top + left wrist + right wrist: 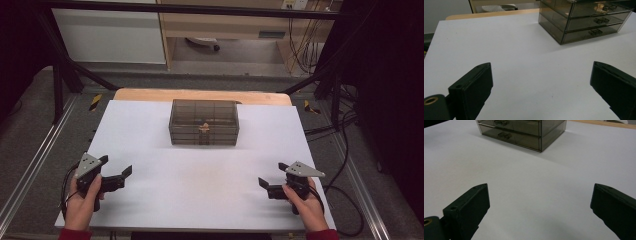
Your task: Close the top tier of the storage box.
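Smoky grey see-through plastic makes up the small drawer box that stands toward the far middle of the white bench, just short of the bare wooden strip along the far edge. The box has three shallow drawers stacked one above another, each with a small dark handle at the middle of its front, and the fronts face the near side. All three drawers look pushed in. Something small and yellowish lies behind the top drawer front, close to its handle; the pictures are too dim to tell what it is.

The left hand-held gripper sits low over the near left corner of the bench, held in the person's left hand, and its jaws point toward the middle of the bench. In the left gripper view its two black jaws stand wide apart with nothing between them but white surface, and the drawer box shows far off at the upper right.

The right hand-held gripper is over the near right corner, gripped by the right hand, jaws turned inward too. They are spread wide and hold nothing. Both hand-held grippers are well apart from the drawer box and from each other.
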The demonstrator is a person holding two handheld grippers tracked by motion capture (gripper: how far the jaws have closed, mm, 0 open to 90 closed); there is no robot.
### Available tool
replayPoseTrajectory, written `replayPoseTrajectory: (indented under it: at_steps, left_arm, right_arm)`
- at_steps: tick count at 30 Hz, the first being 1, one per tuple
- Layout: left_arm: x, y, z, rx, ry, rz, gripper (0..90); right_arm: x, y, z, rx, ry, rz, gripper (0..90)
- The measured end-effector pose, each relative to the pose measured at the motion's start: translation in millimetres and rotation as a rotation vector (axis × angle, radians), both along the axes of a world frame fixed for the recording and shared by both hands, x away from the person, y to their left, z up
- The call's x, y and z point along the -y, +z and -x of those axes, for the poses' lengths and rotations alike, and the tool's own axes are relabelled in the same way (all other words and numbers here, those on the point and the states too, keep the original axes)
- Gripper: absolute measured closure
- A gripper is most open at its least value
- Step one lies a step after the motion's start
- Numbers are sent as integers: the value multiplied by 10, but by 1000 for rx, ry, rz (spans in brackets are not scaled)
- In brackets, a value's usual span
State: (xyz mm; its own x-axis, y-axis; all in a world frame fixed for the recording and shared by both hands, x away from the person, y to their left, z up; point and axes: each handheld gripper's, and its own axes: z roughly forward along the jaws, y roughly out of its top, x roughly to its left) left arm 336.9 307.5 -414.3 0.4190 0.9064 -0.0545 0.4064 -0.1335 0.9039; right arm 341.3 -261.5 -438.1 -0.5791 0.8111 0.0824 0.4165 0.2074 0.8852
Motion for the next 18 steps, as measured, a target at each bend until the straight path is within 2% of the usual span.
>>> replayPoseTrajectory:
  at_steps: [7,15,18]
  left_arm:
    - [16,-5,-5,-3,-6,-1,46]
    - [23,-12,-2,-11,-11,-4,46]
    - [24,-11,2,-11,-14,-7,46]
  right_arm:
    - [-64,-6,-22,7,18,-2,28]
    - [-135,68,-84,45,18,-5,29]
    - [-156,78,-128,48,14,-21,29]
